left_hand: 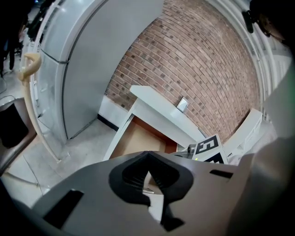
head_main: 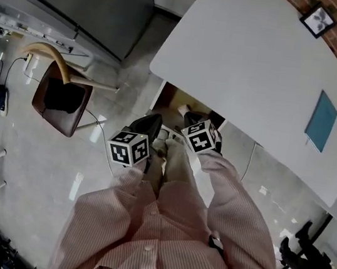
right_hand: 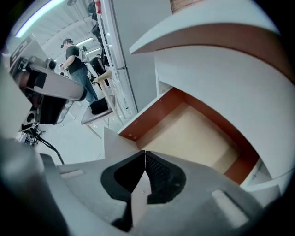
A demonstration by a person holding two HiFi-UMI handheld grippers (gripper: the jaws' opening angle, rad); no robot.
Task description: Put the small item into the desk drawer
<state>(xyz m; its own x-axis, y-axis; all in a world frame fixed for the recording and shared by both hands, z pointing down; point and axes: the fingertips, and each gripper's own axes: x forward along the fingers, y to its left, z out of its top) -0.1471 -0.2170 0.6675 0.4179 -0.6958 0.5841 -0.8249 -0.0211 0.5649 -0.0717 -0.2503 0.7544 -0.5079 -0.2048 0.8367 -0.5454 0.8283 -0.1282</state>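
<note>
Left tongs and right tongs are both pressed together, empty, near the open drawer. Either could clip the bench edge overhead.

No words, numbers or brand names can be read anywhere. The left cube and the right cube carry black-and-white square code markers, which are blocky patterns rather than letters. The small framed picture at the far corner of the desk shows a dark drawing without legible writing.
</note>
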